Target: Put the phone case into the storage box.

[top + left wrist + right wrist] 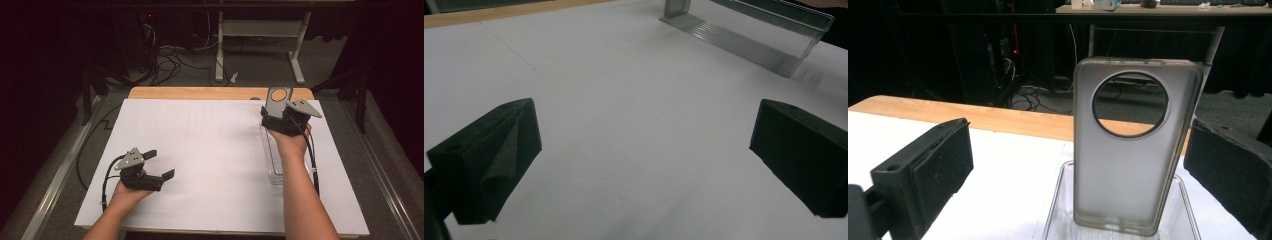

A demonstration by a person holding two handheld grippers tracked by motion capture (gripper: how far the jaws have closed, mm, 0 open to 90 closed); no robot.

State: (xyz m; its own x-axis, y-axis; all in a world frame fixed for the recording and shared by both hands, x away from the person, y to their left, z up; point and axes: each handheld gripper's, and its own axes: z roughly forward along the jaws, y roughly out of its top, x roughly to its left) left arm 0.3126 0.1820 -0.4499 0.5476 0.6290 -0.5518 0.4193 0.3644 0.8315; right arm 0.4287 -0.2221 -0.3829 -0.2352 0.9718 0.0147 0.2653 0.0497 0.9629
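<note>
A translucent grey phone case [1128, 165] with a round camera hole stands upright at the far end of a long clear plastic tray [1058, 200]. In the high view the phone case [278, 101] and the tray [274, 160] are on the right side of the table. My right gripper [1080, 130] is open, its jaws wide apart on either side of the case without touching it; from above the right gripper [277, 114] sits just behind the case. My left gripper [160, 164] is open and holds nothing, low over the white sheet at front left. Its own view, past the left gripper [644, 150], shows the tray [749, 35] far off.
A white sheet [210, 150] covers a wooden table [200, 93], whose far edge shows bare. Beyond it lie a dark floor with cables [170, 62] and the white legs of another table [219, 50]. Metal rails [55, 180] run along both sides.
</note>
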